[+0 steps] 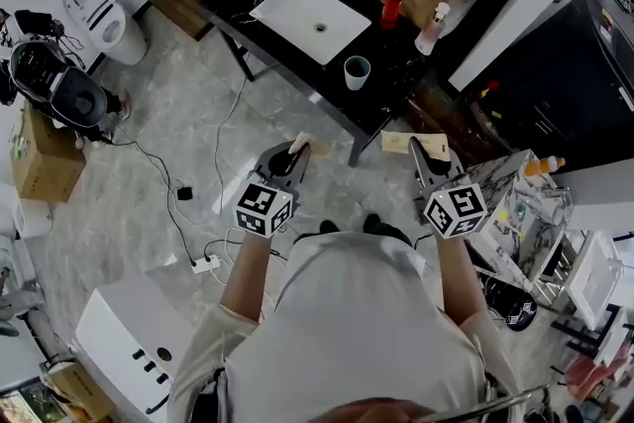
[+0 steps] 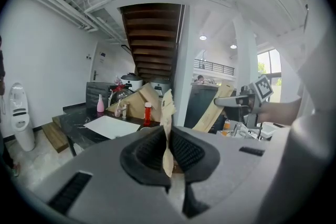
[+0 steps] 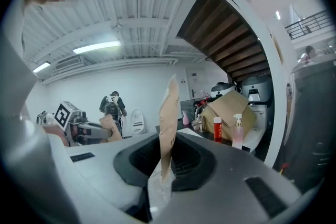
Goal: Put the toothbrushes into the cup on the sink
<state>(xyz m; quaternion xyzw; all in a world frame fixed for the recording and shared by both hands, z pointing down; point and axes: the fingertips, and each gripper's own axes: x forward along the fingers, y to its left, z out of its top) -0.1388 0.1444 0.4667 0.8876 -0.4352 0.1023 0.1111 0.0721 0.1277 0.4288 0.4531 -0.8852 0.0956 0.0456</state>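
Now the left gripper [image 1: 296, 154] and right gripper [image 1: 422, 152] each clamp a thin toothbrush packet [image 2: 167, 113]; the cup [image 1: 357, 71] stands far ahead by the sink [image 1: 287, 15]. Floppy packets may slip or miss it.

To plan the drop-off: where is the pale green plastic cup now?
In the head view, the pale green cup stands on the black counter, just right of the white sink basin, below the red bottle.
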